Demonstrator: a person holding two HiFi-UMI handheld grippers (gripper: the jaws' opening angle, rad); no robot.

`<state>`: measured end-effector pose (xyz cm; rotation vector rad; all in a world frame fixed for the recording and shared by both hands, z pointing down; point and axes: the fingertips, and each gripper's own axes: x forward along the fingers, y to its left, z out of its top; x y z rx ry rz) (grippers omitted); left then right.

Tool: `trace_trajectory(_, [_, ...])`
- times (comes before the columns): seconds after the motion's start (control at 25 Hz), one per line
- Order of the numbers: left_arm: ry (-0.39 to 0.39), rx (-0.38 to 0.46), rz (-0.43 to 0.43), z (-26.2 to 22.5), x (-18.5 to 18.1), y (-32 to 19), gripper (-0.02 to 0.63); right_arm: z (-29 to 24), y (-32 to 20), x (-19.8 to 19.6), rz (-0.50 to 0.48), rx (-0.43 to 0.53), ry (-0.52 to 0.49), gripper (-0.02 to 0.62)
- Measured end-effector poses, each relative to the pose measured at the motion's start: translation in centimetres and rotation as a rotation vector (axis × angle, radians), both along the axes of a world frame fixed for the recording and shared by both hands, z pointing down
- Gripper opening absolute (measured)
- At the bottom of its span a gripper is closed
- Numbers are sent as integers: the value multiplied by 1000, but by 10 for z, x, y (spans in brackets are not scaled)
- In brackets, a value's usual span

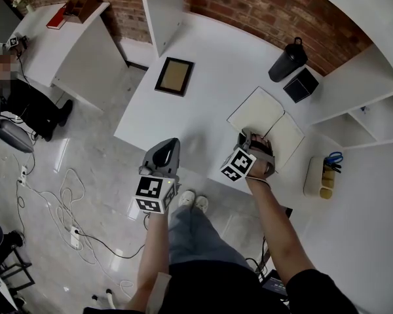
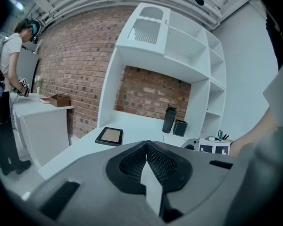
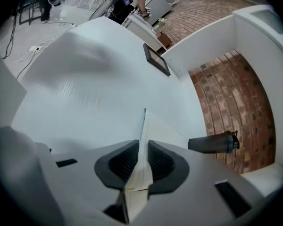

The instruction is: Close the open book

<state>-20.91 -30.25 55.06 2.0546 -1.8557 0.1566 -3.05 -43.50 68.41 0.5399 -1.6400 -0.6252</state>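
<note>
The open book (image 1: 259, 113) lies flat with cream pages on the white table (image 1: 209, 103), right of centre. My right gripper (image 1: 250, 144) sits at the book's near edge on its right half. In the right gripper view the jaws (image 3: 143, 147) are shut on the book's edge (image 3: 156, 132), which stands edge-on between the pads. My left gripper (image 1: 168, 150) hovers at the table's front edge, left of the book. It holds nothing, and its pads (image 2: 146, 147) are together.
A dark bottle (image 1: 287, 60) and a black box (image 1: 300, 84) stand behind the book. A framed picture (image 1: 174, 76) lies at the far left of the table. White shelves hold a scissors pot (image 1: 326, 173) at the right. Cables (image 1: 65, 201) trail on the floor.
</note>
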Motion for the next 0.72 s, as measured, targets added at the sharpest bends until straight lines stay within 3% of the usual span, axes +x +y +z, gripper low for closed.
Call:
trace_trajectory(0.2, [-3,3,6,0,1,1,9,-7,1,3,22,27,-47,40])
trace_trajectory(0.32, [-4,8,19,-3,4,-2,9,-20,0,7,63,63,-125,32])
trace_trajectory(0.56, [-14,23,65,-10,16,-9,9,-58,0,23,258,76,-444,26])
trace_trajectory(0.72, [-19,29,98,-14,26,-15,9,-81,3,44,442,52,-720,25])
